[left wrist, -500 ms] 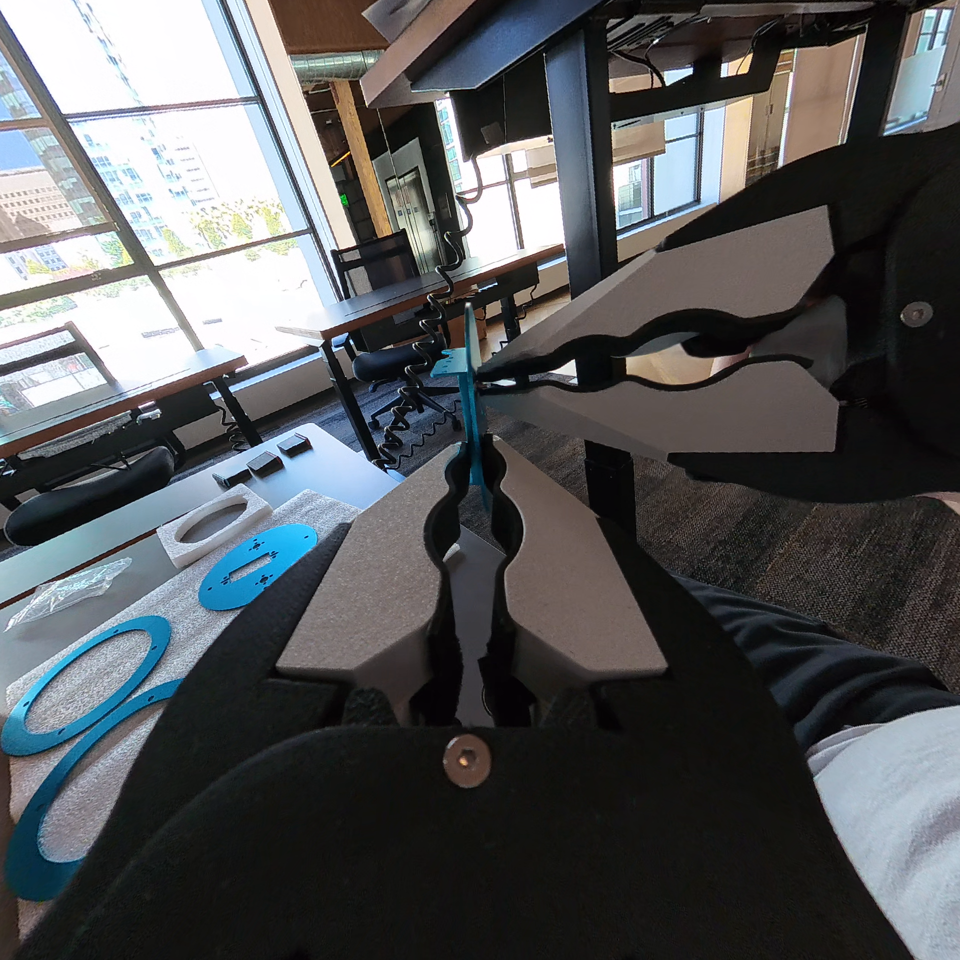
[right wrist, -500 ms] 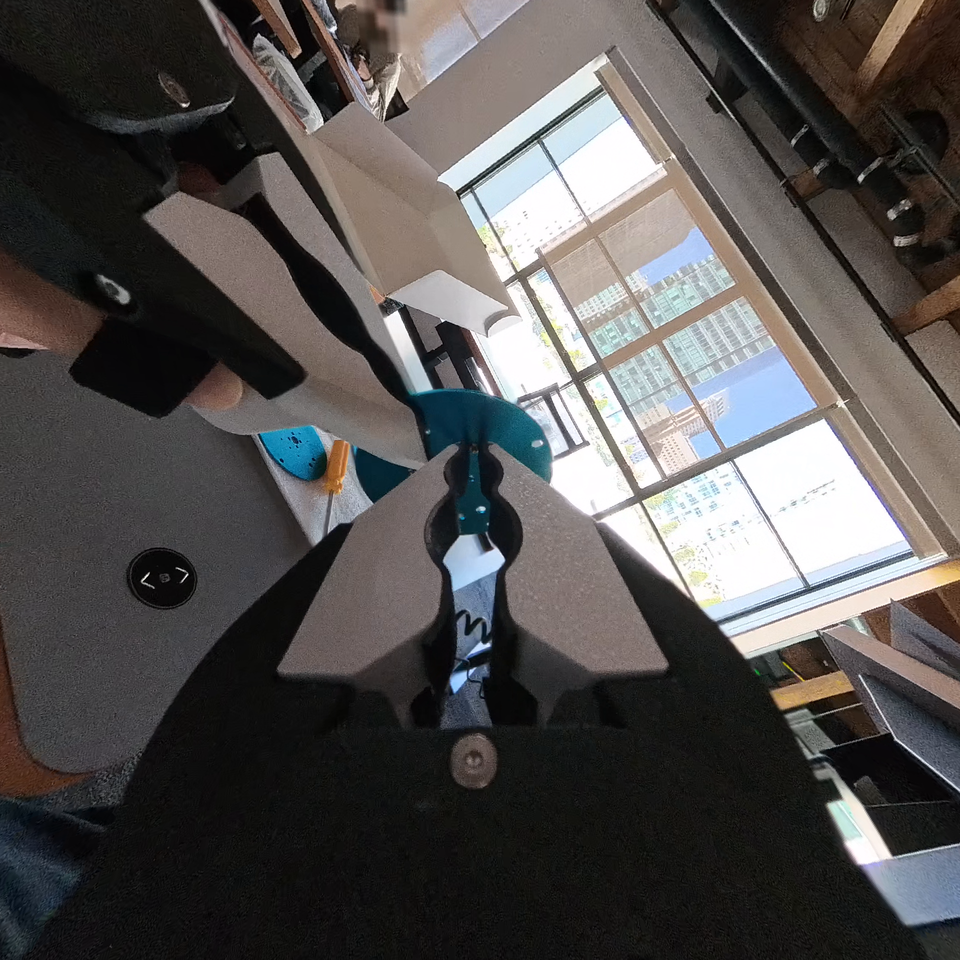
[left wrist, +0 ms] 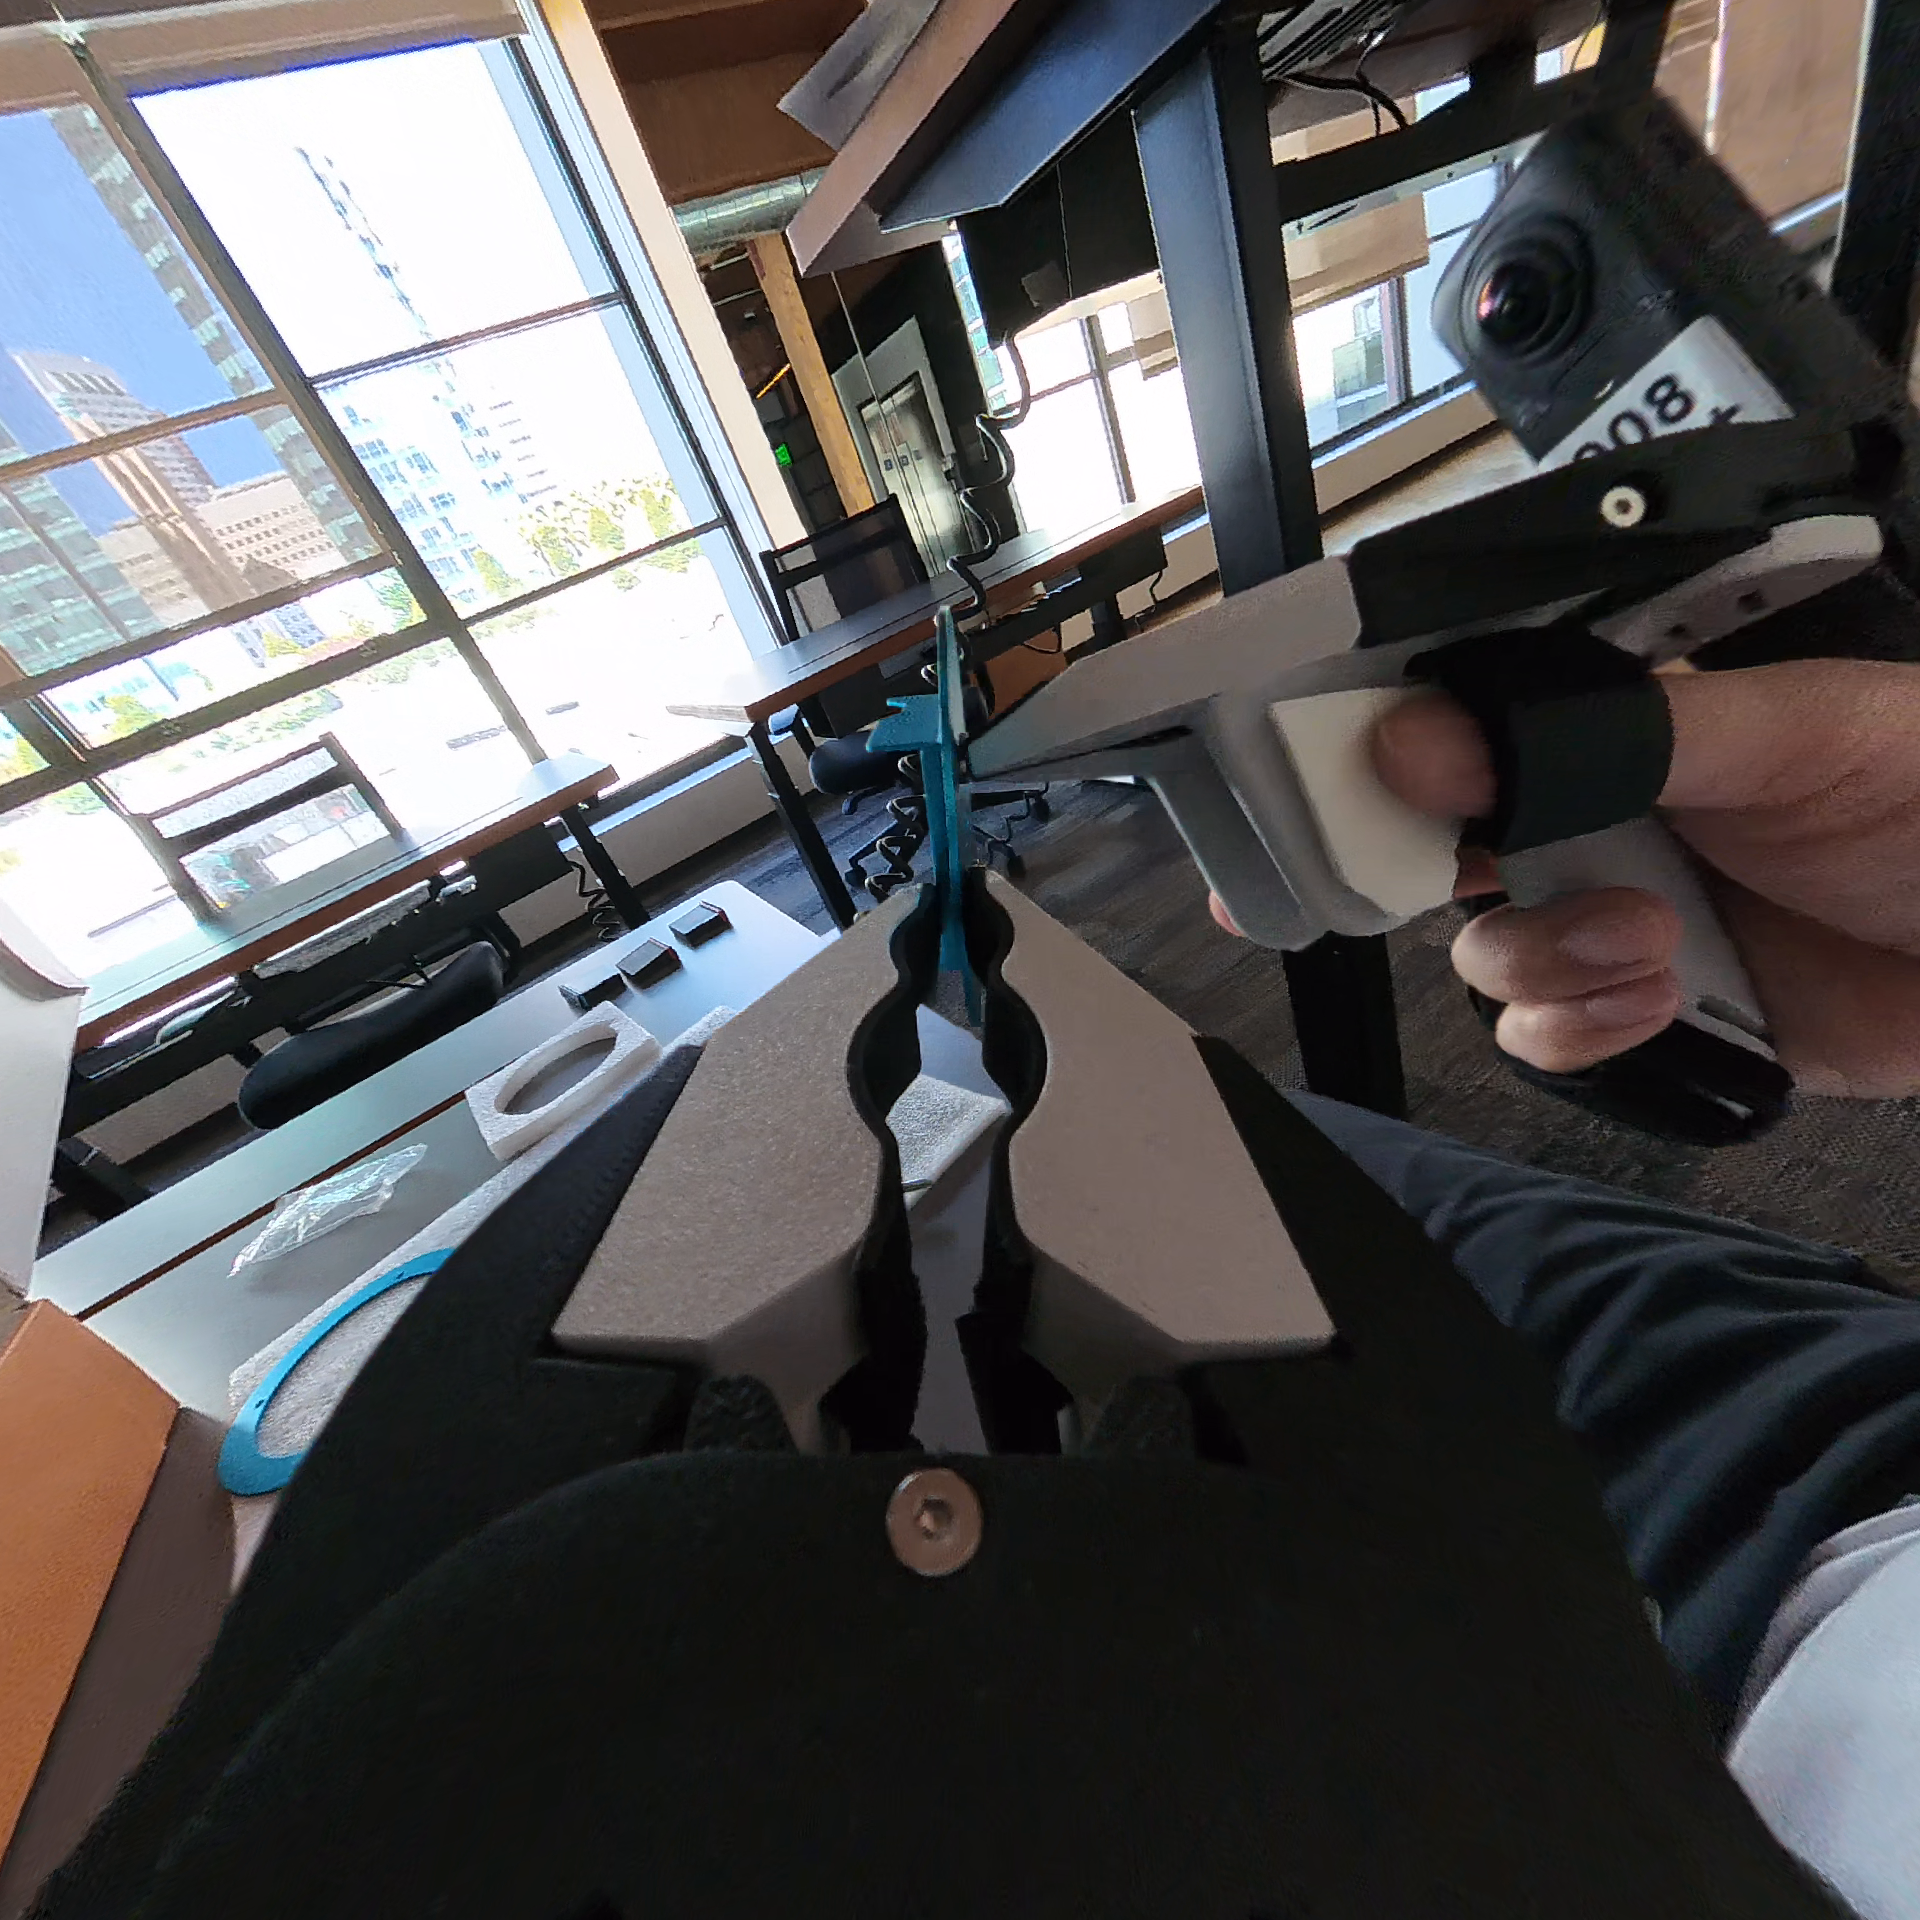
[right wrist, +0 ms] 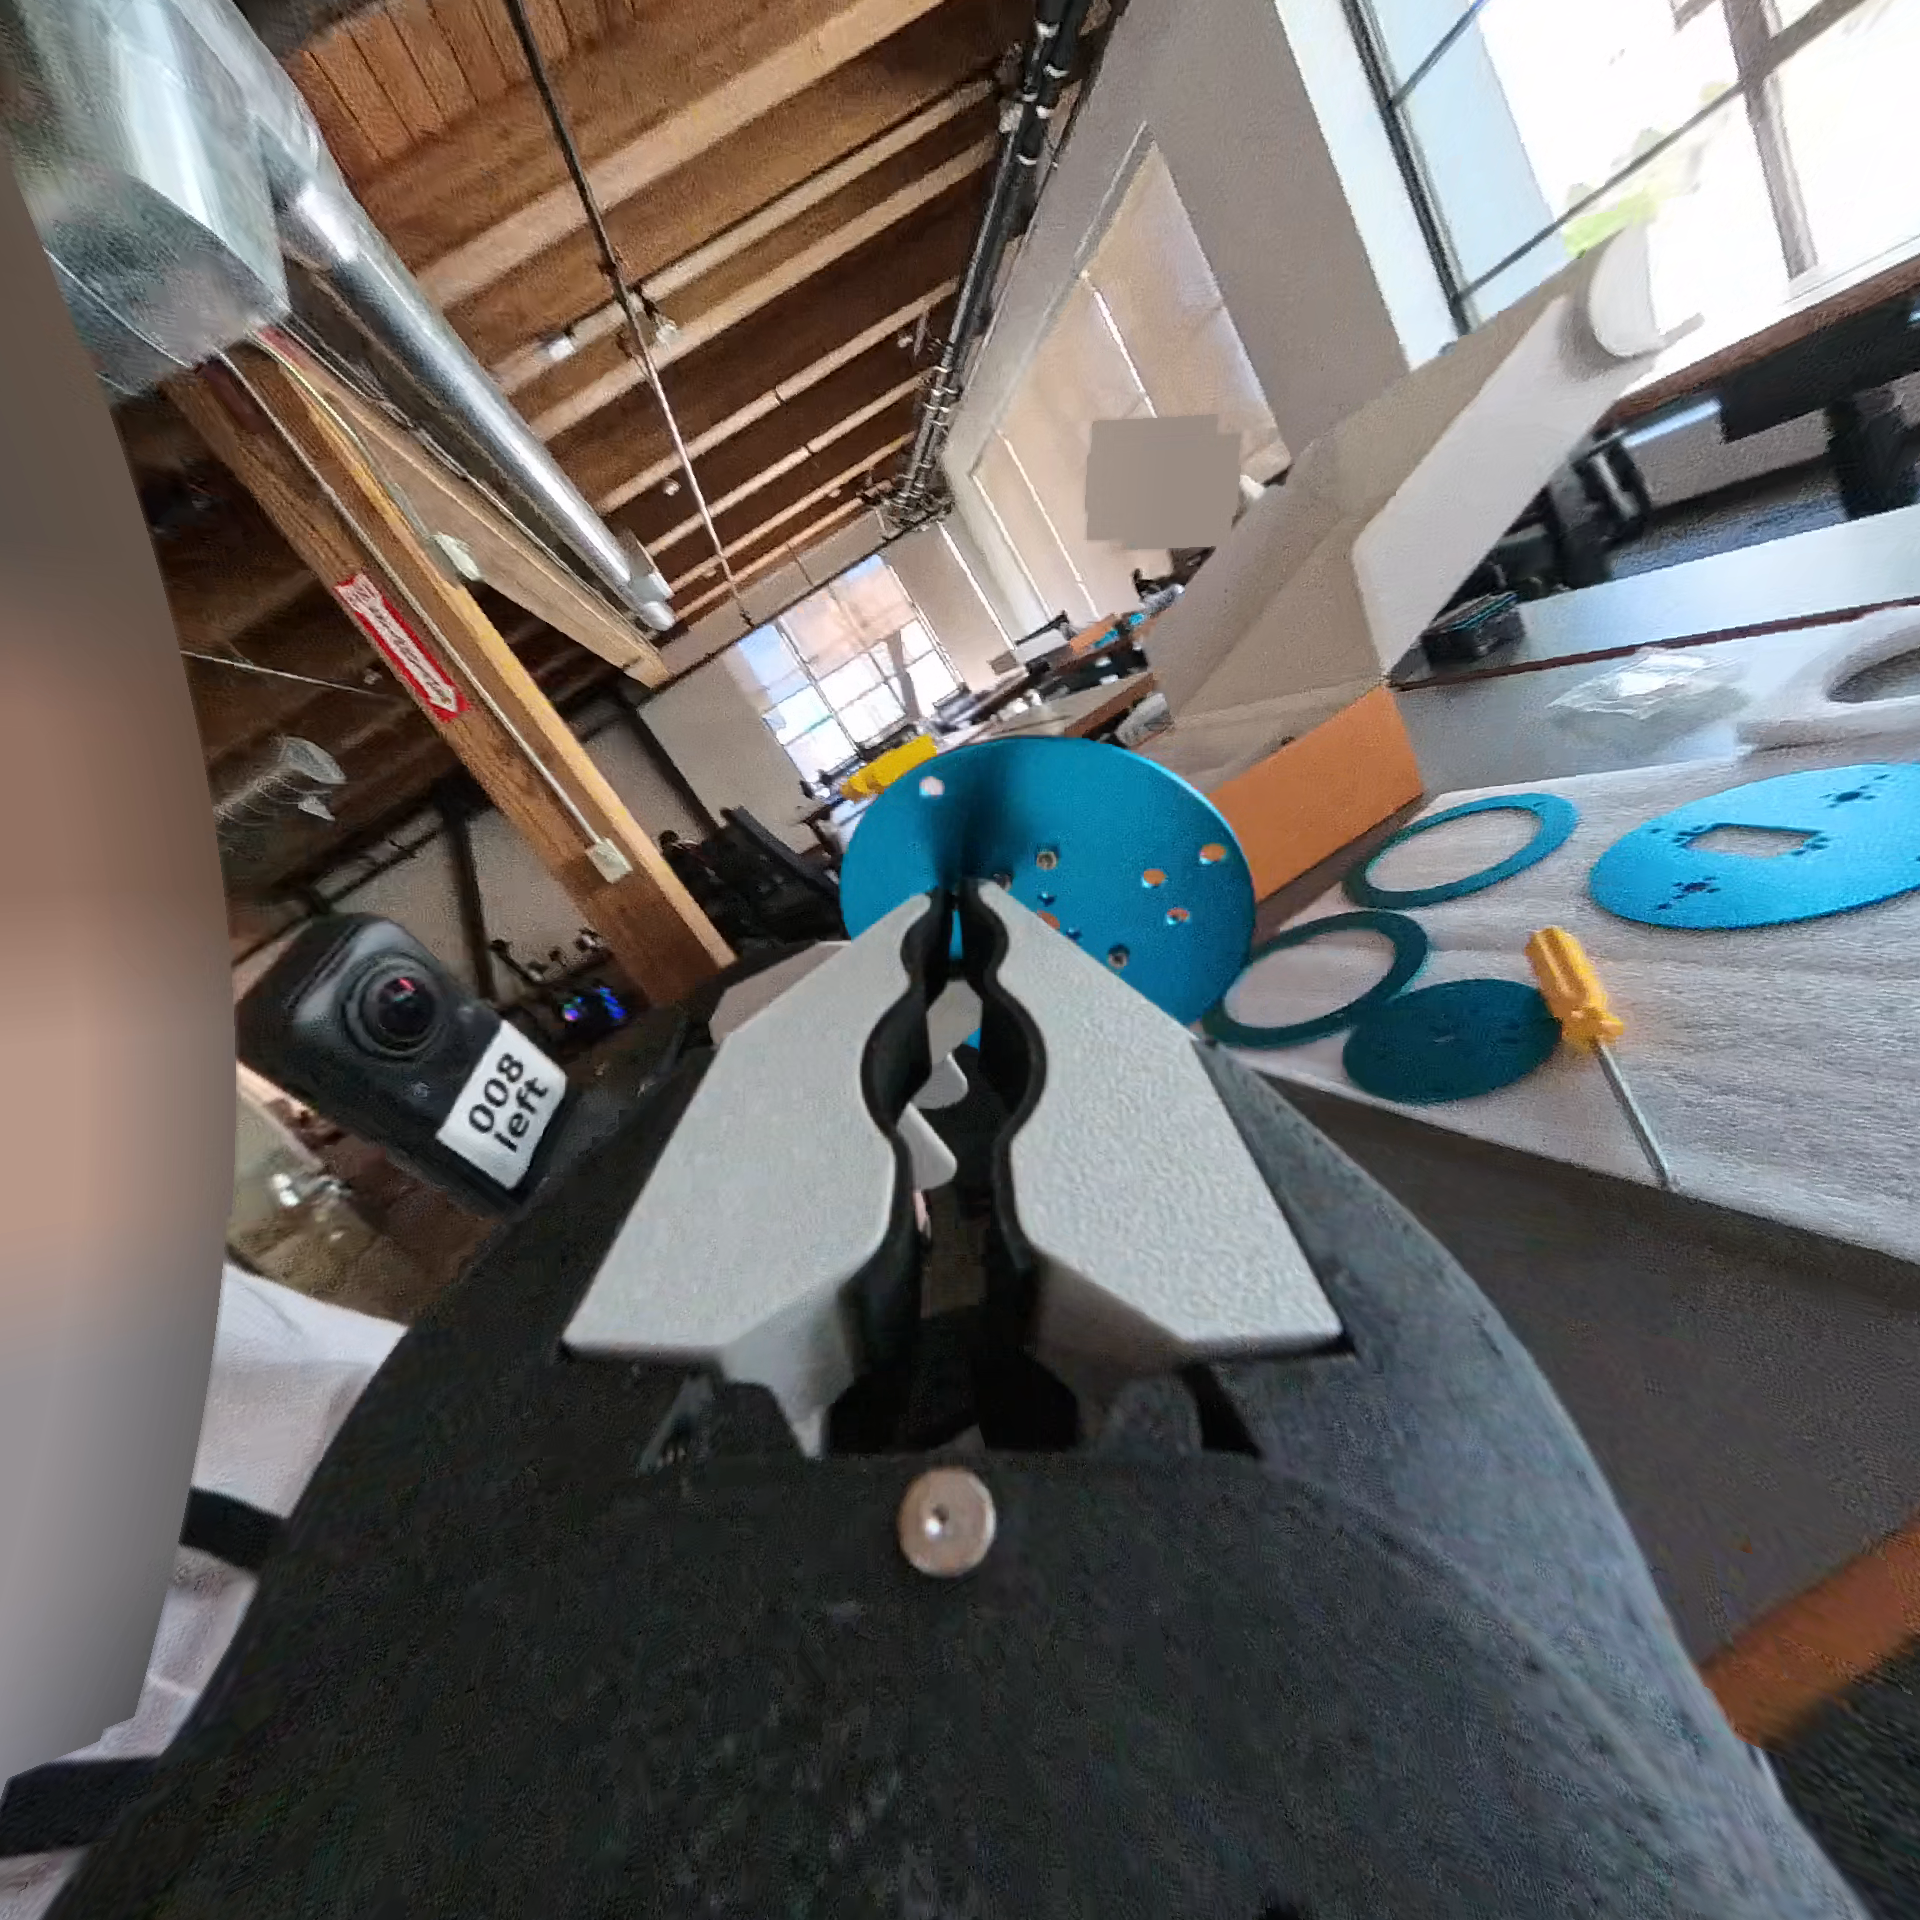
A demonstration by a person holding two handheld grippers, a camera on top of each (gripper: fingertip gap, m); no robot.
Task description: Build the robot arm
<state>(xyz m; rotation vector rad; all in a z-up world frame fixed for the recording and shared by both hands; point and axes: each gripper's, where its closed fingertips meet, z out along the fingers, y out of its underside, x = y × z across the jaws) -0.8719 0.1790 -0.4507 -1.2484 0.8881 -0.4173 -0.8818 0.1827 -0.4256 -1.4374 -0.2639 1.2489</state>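
1. Left gripper [left wrist: 951,902]: fingers pressed together on the lower edge of a blue perforated disc [right wrist: 1091,842], held on edge in the air.
2. Right gripper [right wrist: 961,902]: pinches the same disc from the side, square to the left gripper.
3. Blue rings [right wrist: 1460,850], a yellow-handled screwdriver [right wrist: 1571,987] lie on the padded table [right wrist: 1766,1091] beyond.

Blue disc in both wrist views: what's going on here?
A person holds a gripper in each hand. The left gripper is shut on the edge of a blue disc, held in the air. The right gripper is shut on the disc too. More blue plates and rings and a yellow screwdriver lie on the table.
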